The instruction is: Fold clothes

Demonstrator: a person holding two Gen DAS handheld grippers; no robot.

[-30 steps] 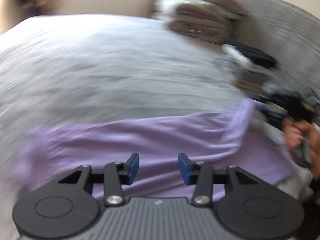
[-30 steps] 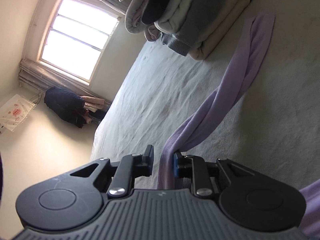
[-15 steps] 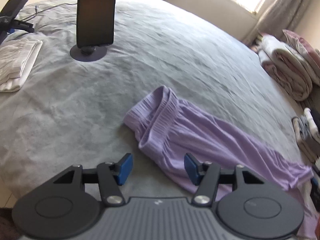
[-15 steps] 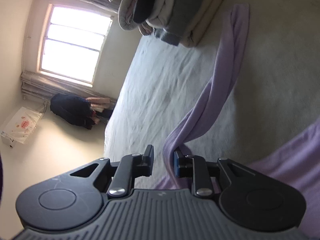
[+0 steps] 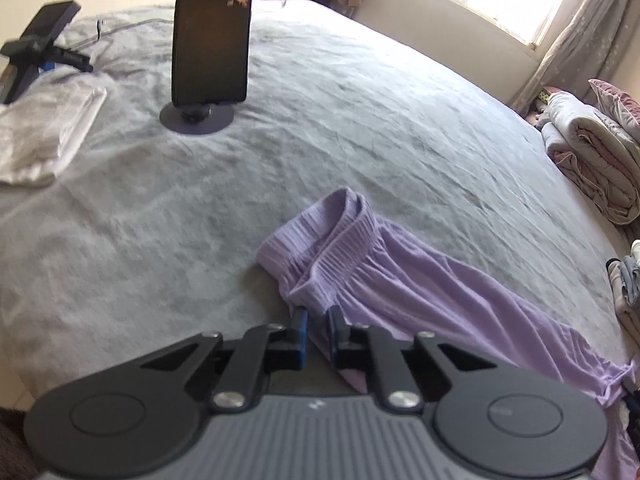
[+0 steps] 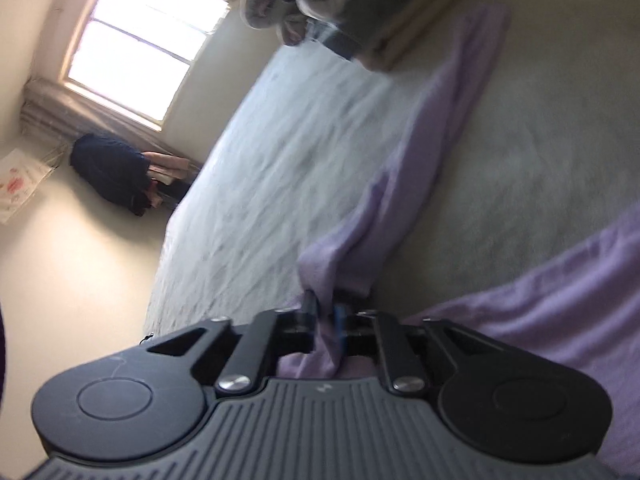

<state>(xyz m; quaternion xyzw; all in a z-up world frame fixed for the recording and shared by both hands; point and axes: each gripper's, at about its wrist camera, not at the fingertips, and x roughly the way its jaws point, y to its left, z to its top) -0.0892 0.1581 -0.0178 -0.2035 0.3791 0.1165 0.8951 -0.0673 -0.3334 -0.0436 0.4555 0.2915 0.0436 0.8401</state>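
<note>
Lilac trousers (image 5: 404, 280) lie on the grey bed (image 5: 320, 128), waistband toward the middle and legs trailing to the right edge. My left gripper (image 5: 318, 318) is shut on the near corner of the waistband. In the right wrist view, my right gripper (image 6: 325, 312) is shut on the end of a trouser leg (image 6: 424, 148), which stretches away across the bed; more lilac cloth (image 6: 540, 304) lies at the lower right.
A phone on a round stand (image 5: 210, 36) stands at the far left of the bed, beside a folded white cloth (image 5: 44, 136) and a black clamp (image 5: 38, 44). Folded quilts (image 5: 592, 152) are piled at the right edge. A stack of folded clothes (image 6: 360, 4) lies beyond the leg.
My left gripper swung to the waistband end of the trousers and closed on its corner; half a second ago it was open. The right gripper keeps its hold on the leg and has shifted slightly.
</note>
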